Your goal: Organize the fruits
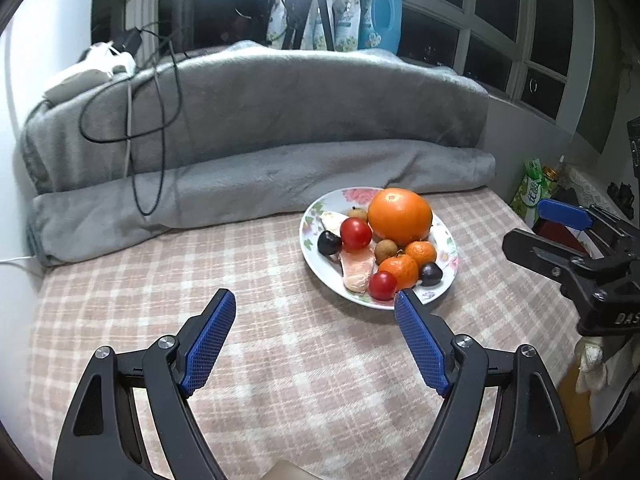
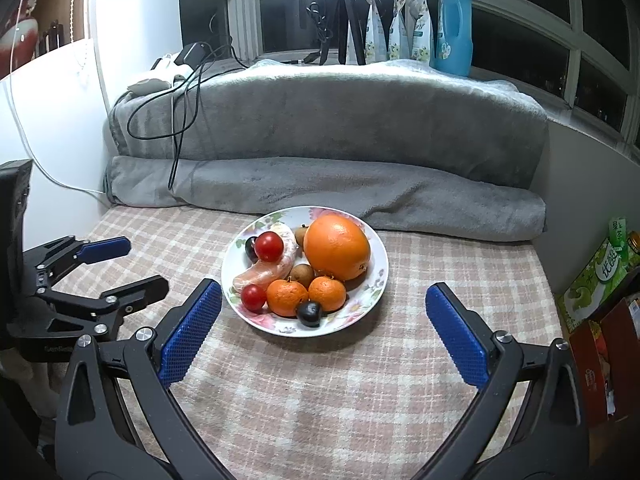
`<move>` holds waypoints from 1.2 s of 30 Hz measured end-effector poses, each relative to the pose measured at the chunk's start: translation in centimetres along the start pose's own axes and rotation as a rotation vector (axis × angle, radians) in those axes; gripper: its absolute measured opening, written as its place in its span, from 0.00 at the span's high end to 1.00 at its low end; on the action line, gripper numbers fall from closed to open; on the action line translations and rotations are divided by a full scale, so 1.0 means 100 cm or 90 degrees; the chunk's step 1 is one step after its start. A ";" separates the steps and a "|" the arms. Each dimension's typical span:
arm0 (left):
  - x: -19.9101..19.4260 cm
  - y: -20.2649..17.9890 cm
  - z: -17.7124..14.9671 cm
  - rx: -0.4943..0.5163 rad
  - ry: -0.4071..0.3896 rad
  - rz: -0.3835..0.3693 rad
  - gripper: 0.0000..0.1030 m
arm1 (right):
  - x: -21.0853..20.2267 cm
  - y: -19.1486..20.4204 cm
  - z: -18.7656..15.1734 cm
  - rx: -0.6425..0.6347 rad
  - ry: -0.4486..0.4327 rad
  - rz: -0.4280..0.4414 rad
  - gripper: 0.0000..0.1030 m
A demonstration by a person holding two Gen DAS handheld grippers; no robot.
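A floral white plate (image 1: 440,236) (image 2: 378,280) on the checked tablecloth holds a large orange (image 1: 399,215) (image 2: 337,247), two tangerines (image 1: 399,270) (image 2: 287,297), two red tomatoes (image 1: 355,233) (image 2: 269,246), dark plums (image 1: 430,273) (image 2: 309,313), brown longans (image 1: 385,251) (image 2: 302,273) and a peeled citrus piece (image 1: 357,269) (image 2: 264,272). My left gripper (image 1: 315,300) (image 2: 120,266) is open and empty, left of and in front of the plate. My right gripper (image 2: 324,294) (image 1: 548,232) is open and empty, in front of the plate.
A rolled grey blanket (image 1: 256,184) (image 2: 328,184) lies behind the plate, with black cables (image 1: 160,92) over it. A tripod (image 2: 344,20), pouches and a blue bottle (image 2: 454,24) stand on the windowsill. Green and red boxes (image 2: 596,280) sit at the right edge.
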State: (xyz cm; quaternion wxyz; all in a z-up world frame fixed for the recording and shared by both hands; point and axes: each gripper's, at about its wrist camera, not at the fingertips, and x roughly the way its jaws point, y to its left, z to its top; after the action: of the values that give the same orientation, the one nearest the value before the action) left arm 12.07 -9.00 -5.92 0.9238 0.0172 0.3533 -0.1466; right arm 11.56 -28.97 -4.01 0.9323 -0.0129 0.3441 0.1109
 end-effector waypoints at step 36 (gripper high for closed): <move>-0.083 0.007 -0.016 -0.034 -0.132 0.125 0.16 | -0.056 -0.004 -0.004 0.047 -0.100 -0.058 0.00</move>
State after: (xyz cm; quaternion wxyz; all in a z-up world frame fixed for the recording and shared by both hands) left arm 5.35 -5.94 -1.67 0.9654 0.0123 0.2564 -0.0470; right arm 7.27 -30.51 -0.76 0.9603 0.0145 0.2728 0.0559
